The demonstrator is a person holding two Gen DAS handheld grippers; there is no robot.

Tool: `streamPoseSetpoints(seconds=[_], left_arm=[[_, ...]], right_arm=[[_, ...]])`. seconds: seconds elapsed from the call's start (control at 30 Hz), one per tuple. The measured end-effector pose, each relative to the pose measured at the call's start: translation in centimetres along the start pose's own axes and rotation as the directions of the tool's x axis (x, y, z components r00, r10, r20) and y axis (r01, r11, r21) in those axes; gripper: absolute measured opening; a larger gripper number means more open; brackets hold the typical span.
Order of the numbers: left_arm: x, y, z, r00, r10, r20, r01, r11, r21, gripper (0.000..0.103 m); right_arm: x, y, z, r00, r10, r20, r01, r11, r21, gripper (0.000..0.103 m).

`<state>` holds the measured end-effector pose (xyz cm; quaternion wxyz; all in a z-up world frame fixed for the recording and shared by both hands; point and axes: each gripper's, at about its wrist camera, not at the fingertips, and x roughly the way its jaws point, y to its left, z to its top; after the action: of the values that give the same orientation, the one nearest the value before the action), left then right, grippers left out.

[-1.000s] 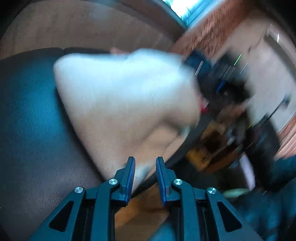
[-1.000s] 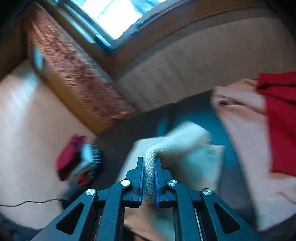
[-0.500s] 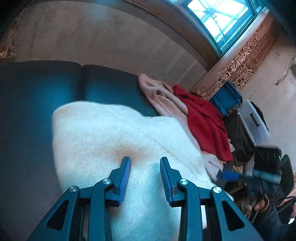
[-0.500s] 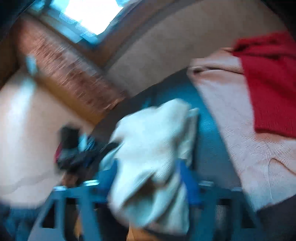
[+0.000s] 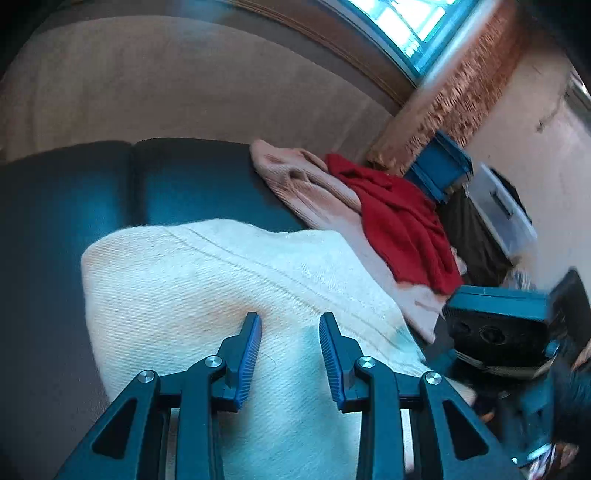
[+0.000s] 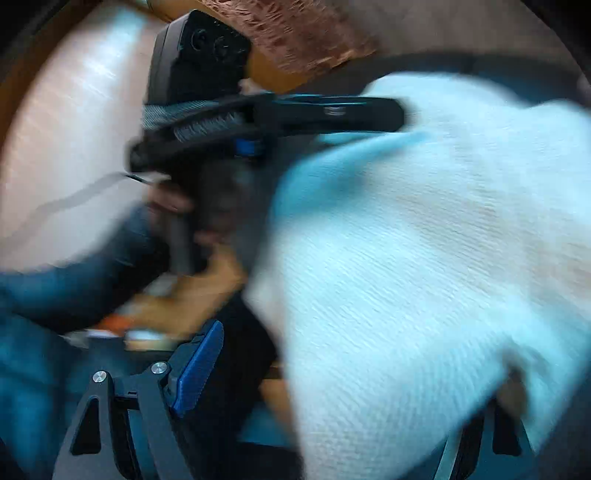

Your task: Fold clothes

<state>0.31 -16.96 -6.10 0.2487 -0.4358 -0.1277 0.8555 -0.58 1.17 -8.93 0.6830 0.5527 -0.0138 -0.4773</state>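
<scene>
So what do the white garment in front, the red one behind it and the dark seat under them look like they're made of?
White garment: looks like a soft matte knit, cotton or wool, with fine ribbed rows and a raised seam line.
Red garment: soft matte cloth, crumpled in loose folds; the fibre is unclear.
Dark seat: probably leather or vinyl, smooth with a bluish sheen and a cushion seam.

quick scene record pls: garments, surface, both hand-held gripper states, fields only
surface: dark couch seat
active garment: cream knit sweater, spread on the seat
other garments: pink knit with red garment lying on it, at the far end of the seat
left hand-held gripper: jaws apart over the cream knit, nothing pinched
right hand-held gripper: jaws wide, cream knit draped between them, not clamped; view blurred
background: blue crate, window
</scene>
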Motion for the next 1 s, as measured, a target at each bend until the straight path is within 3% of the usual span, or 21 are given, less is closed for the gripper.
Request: streamPoseSetpoints(seconds=[0.07,0.13,0.2,0.3,0.4,0.43,0.53,0.63,0.7,0.77,0.83,0.9,0.97,1.0], left_arm=[[1.0,-0.9,-0.2,0.999,0.015,-0.038,-0.013,0.998,0.055,0.031],[2.5,-2.1,-0.5,0.997,0.033,-0.070,-0.024,0.992,0.128,0.031],[3.5,-3.3,-0.7,0.996,0.041,-0.080,-0.026,0.982,0.185,0.031],[4.8,-5.4,-0.6,0.991,0.082,-0.102,-0.053,0.964,0.260,0.031],[5.3,-6.0,-0.9,0.991,0.112,-0.070,-0.089,0.960,0.265,0.031],[5.3,-6.0,-1.2,0.992,0.115,-0.049,-0.098,0.960,0.261,0.031],[5.2,-6.7,-2.6,0.986,0.165,0.035,-0.168,0.942,0.289,0.031],[5.2,-7.3,-3.0,0.978,0.197,0.064,-0.207,0.936,0.284,0.031],[5.1,-7.1,-3.0,0.980,0.187,0.063,-0.197,0.942,0.271,0.031],[4.9,-6.9,-3.0,0.983,0.174,0.064,-0.185,0.948,0.261,0.031],[4.8,-6.9,-3.1,0.984,0.168,0.066,-0.180,0.950,0.254,0.031],[4.7,-7.1,-3.2,0.983,0.172,0.070,-0.184,0.951,0.247,0.031],[4.5,-7.2,-3.2,0.983,0.168,0.076,-0.182,0.951,0.249,0.031],[4.4,-7.2,-3.2,0.983,0.165,0.080,-0.180,0.952,0.249,0.031]], right_arm=[[0.3,1.0,-0.4,0.983,0.153,-0.098,-0.155,0.988,-0.008,0.084],[0.7,1.5,-1.9,0.966,0.183,-0.185,-0.186,0.983,0.000,0.084],[1.1,0.9,-4.0,0.957,0.165,-0.238,-0.163,0.986,0.027,0.084],[0.8,-0.8,-6.7,0.964,0.090,-0.252,-0.085,0.996,0.030,0.054],[-0.8,-1.7,-8.0,0.985,0.051,-0.165,-0.039,0.996,0.077,0.031],[-1.4,-1.7,-8.5,0.992,0.032,-0.125,-0.020,0.995,0.096,0.029],[-3.5,-1.5,-10.1,0.999,-0.031,-0.005,0.032,0.987,0.158,0.032],[-6.9,-0.2,-12.0,0.985,-0.107,0.139,0.075,0.974,0.215,0.044],[-9.2,0.6,-13.2,0.960,-0.160,0.230,0.099,0.962,0.256,0.052],[-11.8,1.3,-14.1,0.914,-0.209,0.346,0.108,0.951,0.289,0.062],[-14.4,1.3,-14.6,0.836,-0.283,0.470,0.124,0.932,0.341,0.080],[-15.4,0.6,-14.3,0.760,-0.340,0.554,0.115,0.909,0.401,0.080],[-14.1,0.1,-13.1,0.727,-0.376,0.575,0.116,0.892,0.437,0.080],[-13.7,-0.3,-12.4,0.725,-0.385,0.571,0.121,0.888,0.444,0.079]])
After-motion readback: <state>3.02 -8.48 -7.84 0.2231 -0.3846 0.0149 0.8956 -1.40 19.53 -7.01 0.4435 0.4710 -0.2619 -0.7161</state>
